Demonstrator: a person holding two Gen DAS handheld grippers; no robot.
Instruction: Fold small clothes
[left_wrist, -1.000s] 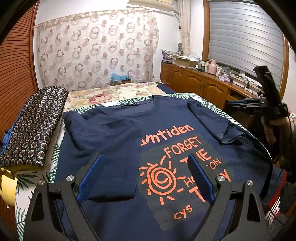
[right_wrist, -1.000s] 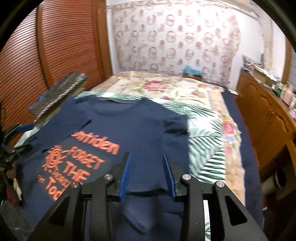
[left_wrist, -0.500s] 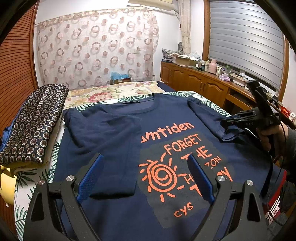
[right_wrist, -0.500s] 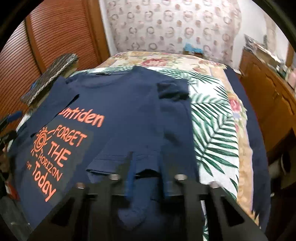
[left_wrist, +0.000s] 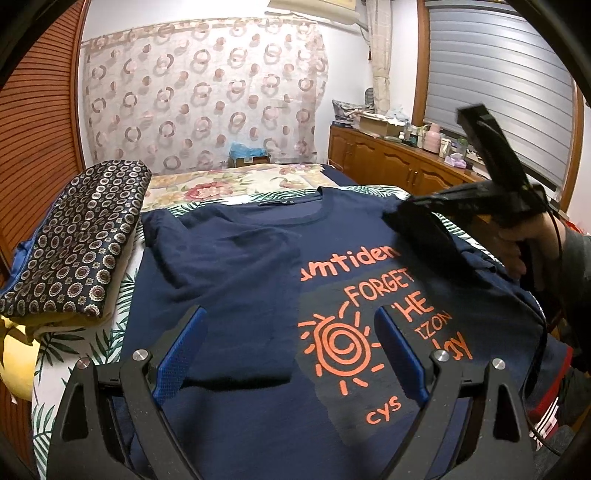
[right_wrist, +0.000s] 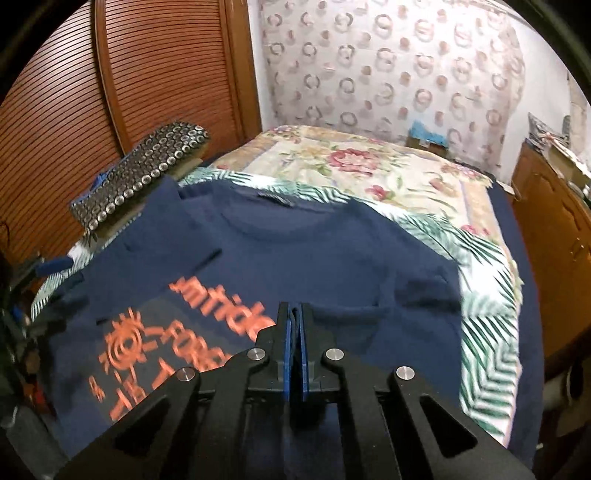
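A navy T-shirt (left_wrist: 258, 277) with an orange sun and lettering lies face up on the bed, its left side folded in over the chest. My left gripper (left_wrist: 290, 314) hovers open above the shirt's lower half, nothing between its blue pads. My right gripper (left_wrist: 400, 208) is shut on the shirt's right sleeve (left_wrist: 428, 240), holding it raised over the shirt's right shoulder. In the right wrist view the same gripper (right_wrist: 295, 306) has its blue pads pressed together on a thin fold of navy cloth of the T-shirt (right_wrist: 314, 258).
A folded stack with a dark circle-patterned cloth (left_wrist: 74, 240) lies along the bed's left edge, beside the shirt. The floral bedspread (right_wrist: 369, 166) stretches behind the collar. A wooden cabinet (left_wrist: 406, 170) crowded with items runs along the right. A hand (left_wrist: 524, 243) holds the right gripper.
The right gripper shut on the right sleeve and carried it up and inward over the shirt, hiding part of the orange lettering. The left gripper stayed open and still.
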